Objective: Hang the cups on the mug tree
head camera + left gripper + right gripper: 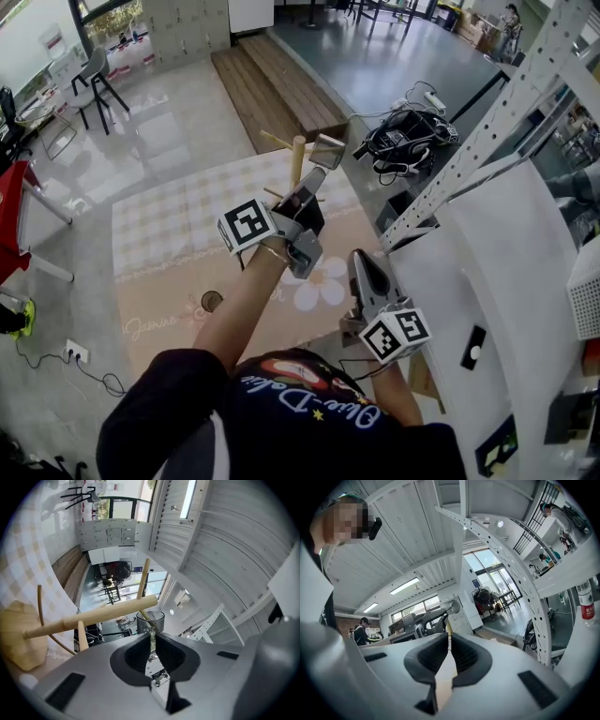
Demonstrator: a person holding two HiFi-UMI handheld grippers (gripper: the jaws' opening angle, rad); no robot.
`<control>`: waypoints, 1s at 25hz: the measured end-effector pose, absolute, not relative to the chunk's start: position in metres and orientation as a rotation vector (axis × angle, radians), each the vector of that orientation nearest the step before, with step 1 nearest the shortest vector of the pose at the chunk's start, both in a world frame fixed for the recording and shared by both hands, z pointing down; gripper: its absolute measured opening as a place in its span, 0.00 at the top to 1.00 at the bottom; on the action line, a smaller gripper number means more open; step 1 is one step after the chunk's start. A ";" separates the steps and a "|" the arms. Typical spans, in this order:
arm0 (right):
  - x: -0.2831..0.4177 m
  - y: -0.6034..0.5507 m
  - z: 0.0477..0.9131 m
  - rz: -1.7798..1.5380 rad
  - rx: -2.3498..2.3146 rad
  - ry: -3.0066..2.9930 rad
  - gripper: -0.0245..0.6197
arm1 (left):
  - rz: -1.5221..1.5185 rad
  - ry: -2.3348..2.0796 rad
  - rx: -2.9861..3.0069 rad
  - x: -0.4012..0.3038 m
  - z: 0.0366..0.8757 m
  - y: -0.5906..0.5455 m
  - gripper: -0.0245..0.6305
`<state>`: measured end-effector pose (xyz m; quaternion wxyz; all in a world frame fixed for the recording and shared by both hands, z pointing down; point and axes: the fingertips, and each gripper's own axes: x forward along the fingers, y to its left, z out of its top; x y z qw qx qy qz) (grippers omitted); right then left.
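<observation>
1. Pinched in the left gripper point(151, 632): the thin rim of a cup point(151, 619), pads almost together with only that wall between them.
2. See-through and grey-tinted, smooth-walled, with a round mouth; sitting just past the jaw tips, the rest of its body hidden behind the jaws.
3. Right behind the cup and crossing ahead of the tips: the mug tree point(103, 613), with a pale, smooth, round wooden trunk, slim round pegs angled off it and a broad rounded base away to this gripper's left.
4. One peg close against the cup's mouth; impossible to tell whether touching.
5. Below the left gripper and under the tree: a matt beige cloth point(187, 220) with a faint check pattern.
6. Right gripper point(450, 637): tips closed together, nothing between the pads.
7. Held low and back, to the right of the left gripper, well apart from cup and tree.
8. Same build on both tools: matt grey moulded shells, with darker scooped hollows behind the tips.
9. Off the right gripper's right side: a white metal rack point(487, 131), its slanted upright punched with a row of small round holes.
</observation>
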<state>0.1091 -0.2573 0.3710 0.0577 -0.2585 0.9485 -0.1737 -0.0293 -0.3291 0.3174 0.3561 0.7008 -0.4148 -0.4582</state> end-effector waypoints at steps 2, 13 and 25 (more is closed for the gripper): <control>0.109 -0.257 0.371 -0.525 -0.783 2.874 0.92 | -1.196 -1.066 1.800 -0.031 0.319 -0.329 0.90; 0.112 -0.258 0.372 -0.529 -0.791 2.873 0.92 | -1.267 -0.986 1.770 -0.026 0.314 -0.327 0.90; 0.113 -0.257 0.373 -0.529 -0.795 2.876 0.92 | -1.343 -0.905 1.664 -0.023 0.323 -0.325 0.90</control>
